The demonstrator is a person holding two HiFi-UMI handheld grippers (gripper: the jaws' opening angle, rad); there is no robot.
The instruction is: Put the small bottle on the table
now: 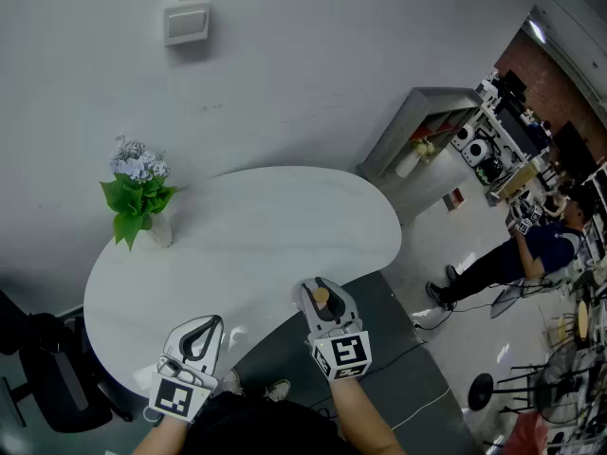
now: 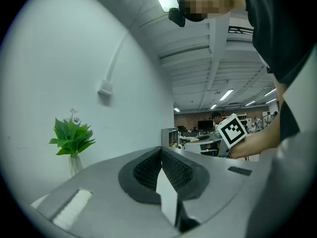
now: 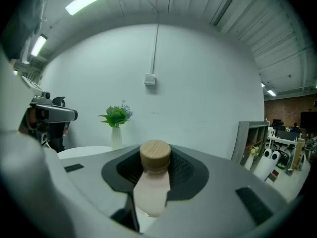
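Finds right gripper (image 1: 320, 292) clamped on the small bottle (image 3: 151, 192), pads pressing its pale pink body below the wooden cap (image 3: 155, 155); bottle upright. Places it at the near edge of the white table (image 1: 247, 226); cannot tell whether the base touches the top. Finds left gripper (image 1: 197, 335) with jaws together, nothing between them, near the same edge. Notes vase of greenery (image 1: 139, 192) at the far left, well apart.

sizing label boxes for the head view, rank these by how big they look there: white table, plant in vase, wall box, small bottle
1. white table, by far the largest
2. plant in vase
3. wall box
4. small bottle, smallest; only its cap shows
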